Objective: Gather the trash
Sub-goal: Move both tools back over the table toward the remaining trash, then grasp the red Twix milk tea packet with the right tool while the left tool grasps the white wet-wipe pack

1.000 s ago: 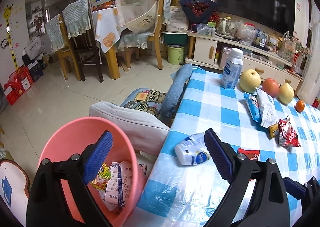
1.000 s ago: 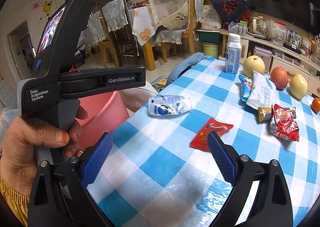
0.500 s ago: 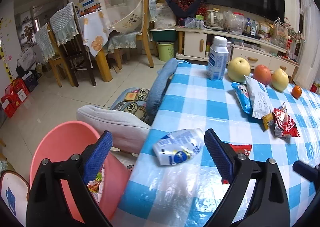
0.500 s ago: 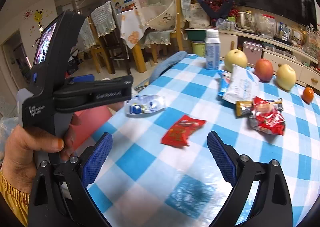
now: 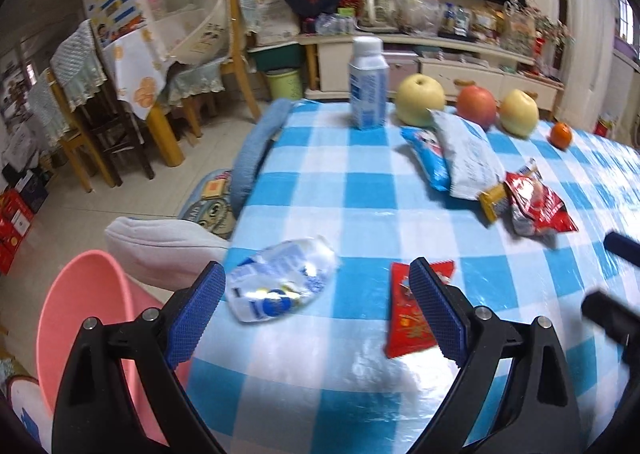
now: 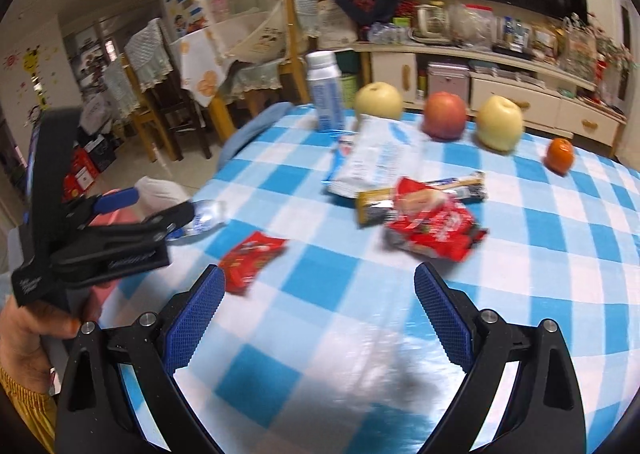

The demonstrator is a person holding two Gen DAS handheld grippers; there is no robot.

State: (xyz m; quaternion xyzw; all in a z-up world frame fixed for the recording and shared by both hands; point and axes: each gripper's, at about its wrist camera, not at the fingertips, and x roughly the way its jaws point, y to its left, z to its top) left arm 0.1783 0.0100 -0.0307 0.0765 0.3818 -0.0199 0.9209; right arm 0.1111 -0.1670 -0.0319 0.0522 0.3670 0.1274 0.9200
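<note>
A crushed clear plastic bottle (image 5: 280, 284) with a blue label lies on the blue-checked table (image 5: 352, 190) near its left edge, just ahead of my open, empty left gripper (image 5: 316, 310). A flat red wrapper (image 5: 412, 316) lies beside it, partly behind my right finger. A pink bin (image 5: 80, 330) stands on the floor at the left. In the right wrist view, my right gripper (image 6: 316, 314) is open and empty above the table. The red wrapper (image 6: 252, 256) and the bottle (image 6: 204, 216) lie ahead to the left, by the left gripper's body.
Further back lie a crumpled red packet (image 5: 536, 206), a yellow bar (image 5: 492, 200), white and blue snack bags (image 5: 468, 154), an upright white bottle (image 5: 368, 82), pears, an apple and an orange (image 5: 560, 134). A grey cushioned chair (image 5: 160, 242) stands between bin and table.
My left gripper has swung right from over the pink bin to over the table, facing the crushed bottle. My right gripper has turned right and moved further over the table.
</note>
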